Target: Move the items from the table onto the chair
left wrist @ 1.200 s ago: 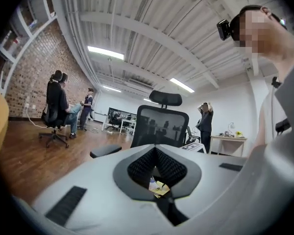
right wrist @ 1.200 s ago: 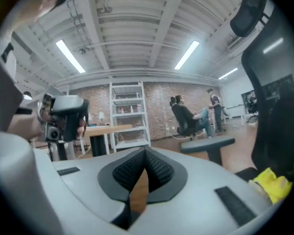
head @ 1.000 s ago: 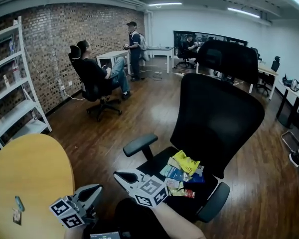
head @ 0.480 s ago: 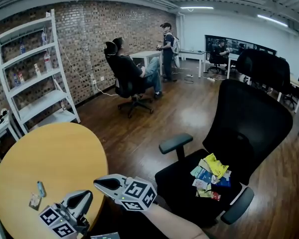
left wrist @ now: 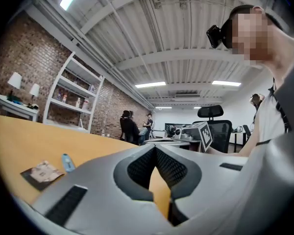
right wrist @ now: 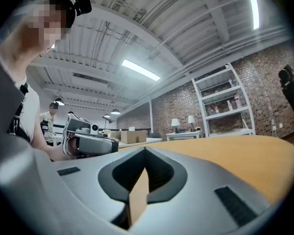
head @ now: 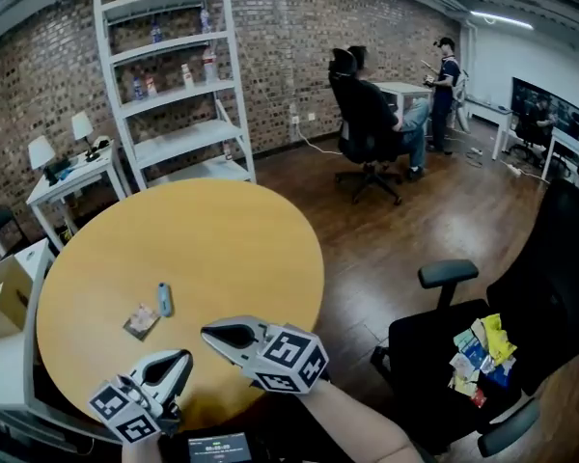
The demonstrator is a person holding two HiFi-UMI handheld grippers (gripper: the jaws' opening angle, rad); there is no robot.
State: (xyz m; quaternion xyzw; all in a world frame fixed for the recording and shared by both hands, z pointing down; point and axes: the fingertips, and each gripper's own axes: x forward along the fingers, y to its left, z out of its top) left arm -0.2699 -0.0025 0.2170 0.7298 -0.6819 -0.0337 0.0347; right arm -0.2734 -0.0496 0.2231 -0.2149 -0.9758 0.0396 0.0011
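Nearest, the left gripper (head: 177, 363) and right gripper (head: 215, 335) hover at the round table's (head: 232, 239) near edge, jaws together and empty. Farther in lie a flat packet (head: 142, 322) and, just beside it, a small blue item (head: 164, 299), perhaps a tube. At right, the chair (head: 420, 350) holds a pile of packets (head: 482, 353).

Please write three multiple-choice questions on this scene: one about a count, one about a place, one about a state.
1. How many items lie on the table? A) none B) two C) five
2. Where is the pile of packets? A) table B) chair C) floor
3. The right gripper is: A) shut, empty B) open C) shut on a packet

Key: 1 B, only a blue item and a flat packet lie there; 2 B, the pile lies on the seat; 3 A, its jaws meet with nothing between.
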